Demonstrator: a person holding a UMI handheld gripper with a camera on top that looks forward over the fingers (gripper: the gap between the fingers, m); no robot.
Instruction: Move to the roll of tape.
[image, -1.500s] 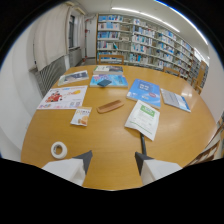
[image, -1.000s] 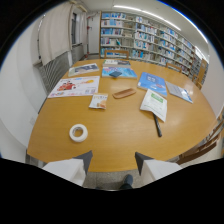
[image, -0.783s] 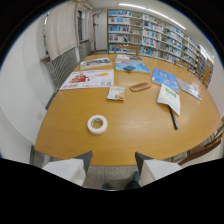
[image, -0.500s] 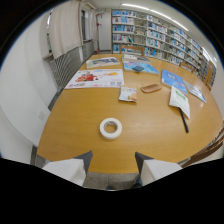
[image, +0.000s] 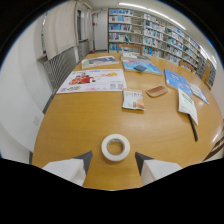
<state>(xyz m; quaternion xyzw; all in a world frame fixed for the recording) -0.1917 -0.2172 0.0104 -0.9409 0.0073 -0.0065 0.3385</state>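
Looking along my gripper (image: 113, 162), I have its two fingers spread wide and gripping nothing, because the job is only to reach the roll of tape (image: 115, 147), which lies flat on the wooden table (image: 70, 135) just ahead of the fingertips and centred on the gap. Beyond it, well apart, lie a small leaflet (image: 133, 99), a poster (image: 92, 80) and a black pen (image: 193, 128), so I judge the approach nearly done.

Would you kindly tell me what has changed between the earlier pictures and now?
The tongs have swung toward the roll of tape and closed in, so it now lies just ahead of their open tips, centred. Nothing was gripped or released. The tape, leaflets and table kept their places.
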